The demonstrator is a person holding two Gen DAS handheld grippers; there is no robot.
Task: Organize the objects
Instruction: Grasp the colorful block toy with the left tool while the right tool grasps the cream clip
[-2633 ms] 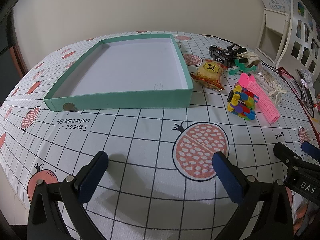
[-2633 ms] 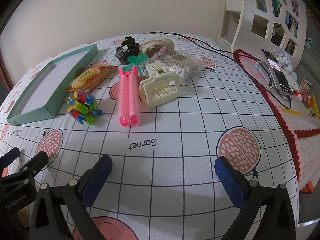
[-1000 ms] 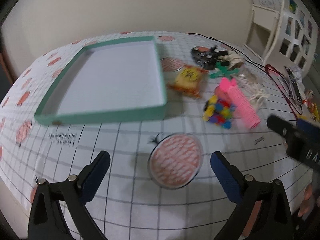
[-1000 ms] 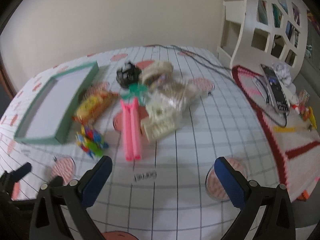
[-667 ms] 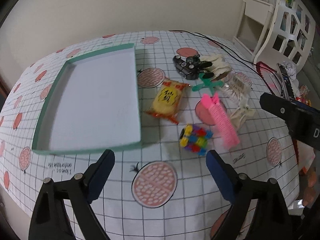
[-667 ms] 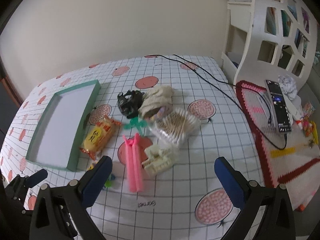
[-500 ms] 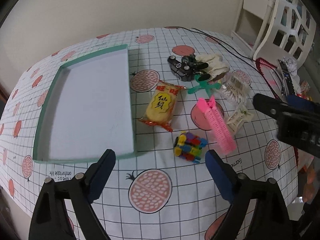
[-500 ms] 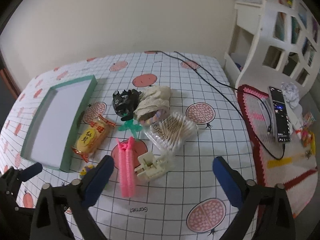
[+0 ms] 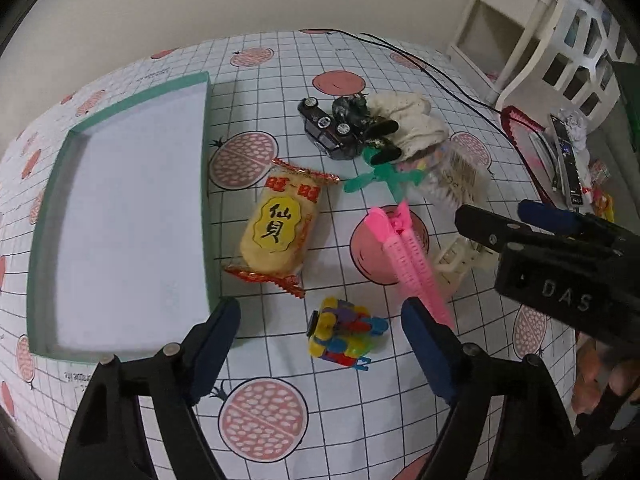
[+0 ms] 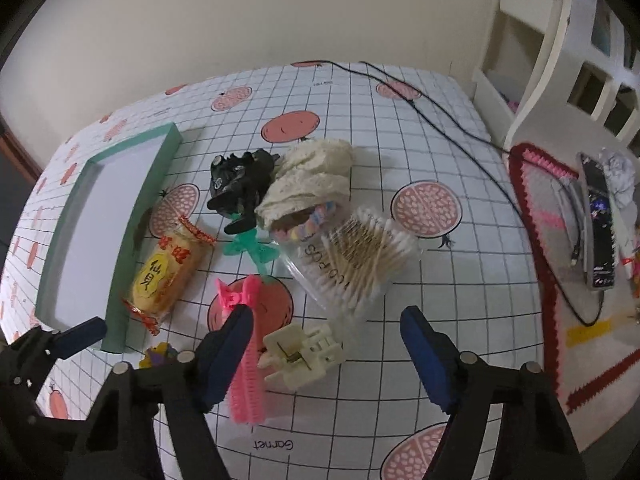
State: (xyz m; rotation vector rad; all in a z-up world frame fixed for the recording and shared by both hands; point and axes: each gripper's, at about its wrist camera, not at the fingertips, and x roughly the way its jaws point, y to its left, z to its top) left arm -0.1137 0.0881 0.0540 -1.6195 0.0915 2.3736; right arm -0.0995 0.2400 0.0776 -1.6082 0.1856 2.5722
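Green tray point(image 9: 206, 184) — empty, on the checked cloth point(image 9: 280, 64), left of the clutter. Beside its right wall: yellow snack packet point(image 9: 280, 228). Near it: coloured clip cluster point(image 9: 344, 334), pink hair curlers point(image 9: 408, 256), cream claw clip point(image 10: 304, 350), cotton-swab box point(image 10: 360, 256), black toy car point(image 9: 332, 128), cream knitted item point(image 10: 316, 184).

Left gripper point(image 9: 320, 340) — above the clip cluster, jaws closing, nothing gripped. Right gripper point(image 10: 326, 346) — above the claw clip, jaws closing, nothing gripped.

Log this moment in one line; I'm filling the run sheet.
stage: approach | left claw: closing, empty, over block toy | right claw: closing, empty, over cream clip | green tray: empty
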